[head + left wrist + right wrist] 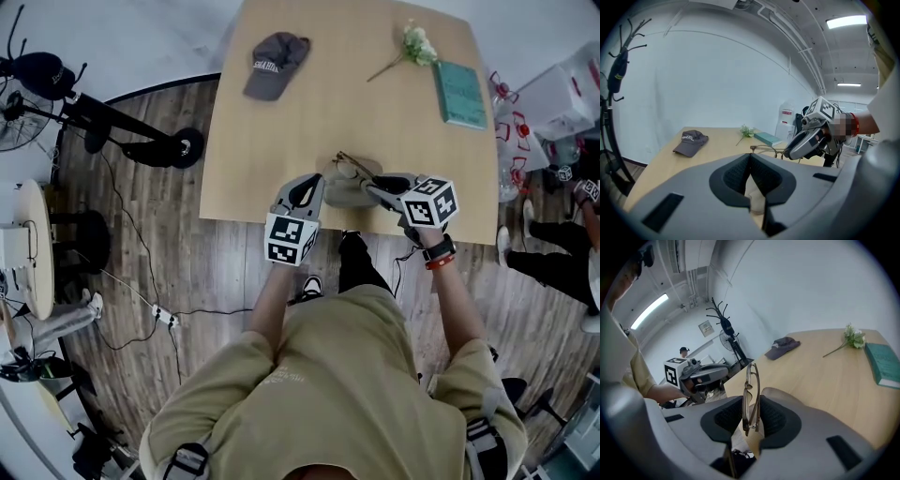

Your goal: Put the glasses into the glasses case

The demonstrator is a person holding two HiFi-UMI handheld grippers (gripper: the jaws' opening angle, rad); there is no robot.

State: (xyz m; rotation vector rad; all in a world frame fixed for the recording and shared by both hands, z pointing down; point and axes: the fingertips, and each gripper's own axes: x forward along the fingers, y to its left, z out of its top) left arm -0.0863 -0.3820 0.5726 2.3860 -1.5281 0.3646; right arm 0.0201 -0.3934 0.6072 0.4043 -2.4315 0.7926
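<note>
Thin brown-framed glasses point(751, 394) stand folded and upright between the pads of my right gripper point(750, 414), which is shut on them. In the head view the glasses point(354, 167) stick out just above the pale beige glasses case point(345, 193) at the table's near edge. My right gripper point(375, 187) is at the case's right end and my left gripper point(317, 189) at its left end. In the left gripper view the left gripper point(750, 161) has its tips together, with a strip of the beige case point(754, 199) between the pads. The case point(785, 397) bulges just beyond the right jaws.
On the wooden table point(281, 141) lie a grey cap point(274, 62) at the far left, a flower sprig point(412, 45) and a teal book point(459, 92) at the far right. A scooter point(122, 127) stands left of the table, and a person sits at the right point(562, 253).
</note>
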